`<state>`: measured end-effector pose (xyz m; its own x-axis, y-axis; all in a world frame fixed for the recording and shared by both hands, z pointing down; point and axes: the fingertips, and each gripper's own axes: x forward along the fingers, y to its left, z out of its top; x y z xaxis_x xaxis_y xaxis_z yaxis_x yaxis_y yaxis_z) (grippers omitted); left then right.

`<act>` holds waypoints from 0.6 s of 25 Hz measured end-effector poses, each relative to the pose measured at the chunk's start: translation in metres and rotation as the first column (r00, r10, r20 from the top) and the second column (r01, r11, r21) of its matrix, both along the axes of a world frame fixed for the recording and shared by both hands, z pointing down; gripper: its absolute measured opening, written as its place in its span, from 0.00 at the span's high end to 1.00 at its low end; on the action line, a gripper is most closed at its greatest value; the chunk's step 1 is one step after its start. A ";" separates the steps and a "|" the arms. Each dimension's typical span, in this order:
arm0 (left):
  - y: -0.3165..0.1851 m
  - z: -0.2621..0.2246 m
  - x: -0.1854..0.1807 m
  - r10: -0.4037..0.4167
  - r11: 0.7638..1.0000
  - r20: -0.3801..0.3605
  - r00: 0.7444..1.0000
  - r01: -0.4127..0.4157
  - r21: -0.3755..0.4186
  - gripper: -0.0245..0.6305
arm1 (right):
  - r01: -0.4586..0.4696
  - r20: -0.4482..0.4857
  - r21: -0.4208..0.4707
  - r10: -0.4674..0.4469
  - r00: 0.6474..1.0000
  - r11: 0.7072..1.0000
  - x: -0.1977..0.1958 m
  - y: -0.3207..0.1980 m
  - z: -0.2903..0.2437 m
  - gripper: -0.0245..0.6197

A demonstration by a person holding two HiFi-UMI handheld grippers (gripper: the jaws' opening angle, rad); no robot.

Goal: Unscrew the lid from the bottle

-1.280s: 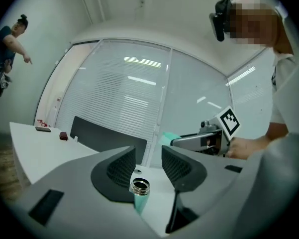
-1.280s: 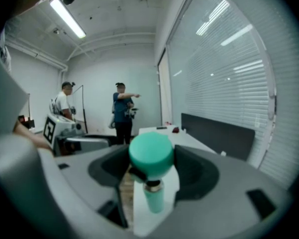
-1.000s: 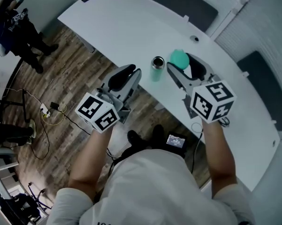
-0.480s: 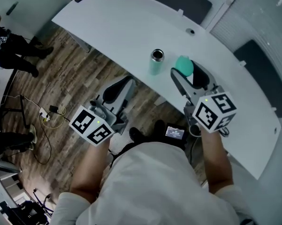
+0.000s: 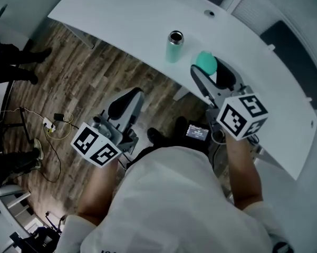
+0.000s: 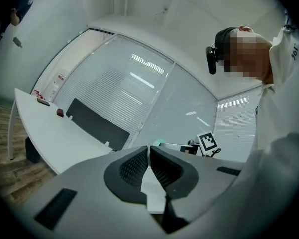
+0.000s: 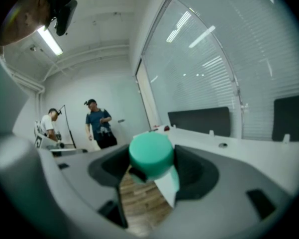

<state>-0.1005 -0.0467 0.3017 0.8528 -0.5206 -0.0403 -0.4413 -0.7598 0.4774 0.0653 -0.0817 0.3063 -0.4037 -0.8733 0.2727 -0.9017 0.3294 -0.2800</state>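
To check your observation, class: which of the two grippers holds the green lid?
The right gripper, clamped on the lid; the left gripper is shut on nothing.

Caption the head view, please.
Right tongs hold the green lid; open bottle stands on the table; left tongs shut.

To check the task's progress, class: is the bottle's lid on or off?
Off. The bottle stands open-mouthed on the table, and the right gripper is shut on the lid, apart from it.
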 end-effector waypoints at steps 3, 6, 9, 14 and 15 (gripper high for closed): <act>0.004 0.001 -0.002 0.004 1.000 -0.004 1.000 -0.004 -0.002 0.90 | 0.005 -0.002 -0.001 -0.005 1.000 1.000 -0.005 0.001 0.002 0.51; 0.013 -0.001 -0.003 0.006 1.000 -0.005 1.000 -0.006 0.001 0.90 | 0.018 -0.006 0.005 -0.018 1.000 1.000 -0.010 0.007 0.001 0.51; 0.029 -0.004 -0.001 -0.013 1.000 -0.004 1.000 0.013 0.007 0.90 | 0.044 -0.011 0.015 -0.044 0.999 0.999 -0.012 0.022 -0.004 0.51; 0.038 -0.012 0.009 -0.078 0.997 -0.001 0.997 0.078 0.015 0.90 | 0.110 -0.019 0.022 -0.110 0.994 0.994 -0.003 0.027 -0.008 0.51; 0.040 -0.013 0.012 -0.093 0.996 -0.001 0.996 0.093 0.012 0.90 | 0.123 -0.021 0.019 -0.123 0.992 0.992 -0.001 0.028 -0.009 0.51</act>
